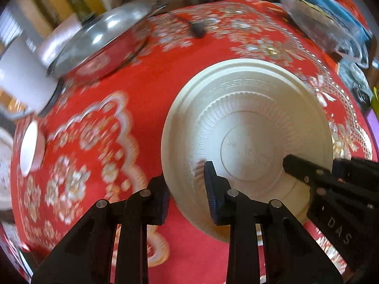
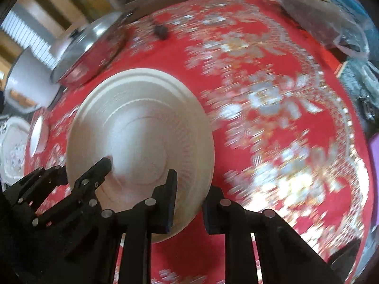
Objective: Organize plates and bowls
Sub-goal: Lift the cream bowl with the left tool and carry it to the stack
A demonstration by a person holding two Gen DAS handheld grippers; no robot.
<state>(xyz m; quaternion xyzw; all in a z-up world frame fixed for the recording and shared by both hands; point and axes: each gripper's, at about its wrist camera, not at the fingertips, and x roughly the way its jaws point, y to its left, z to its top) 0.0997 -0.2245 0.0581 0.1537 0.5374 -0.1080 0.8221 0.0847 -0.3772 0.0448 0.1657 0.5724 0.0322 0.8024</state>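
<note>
Pinching the near rim of a cream bowl (image 1: 246, 127) from two sides, both pairs of fingers grip the same dish: the left gripper (image 1: 187, 194) has one finger (image 1: 213, 189) inside the bowl and the other outside its wall, and the right gripper (image 2: 189, 201) does the same on the opposite stretch of rim, one finger (image 2: 169, 198) inside and one out. From the left wrist view the right gripper's black fingers poke in from the lower right edge; from the right wrist view the left gripper reaches in from the lower left.

The bowl is ribbed on its inner wall, with a patterned band under the lip and faint marks on its flat bottom. It appears tilted, mouth towards the cameras, above a surface covered by a red cloth (image 1: 146, 90) with white and gold flower patterns (much of it is blurred).

Further out on the left sits a shiny metal pot lid (image 1: 101, 35), and beside it a white pot (image 1: 23, 75). A small white cup (image 1: 32, 148) lies near the left edge. At the far right is a crumpled clear plastic bag (image 1: 327, 28) over something blue. A small dark object (image 1: 197, 29) lies at the far side of the cloth; I cannot tell what it is.
</note>
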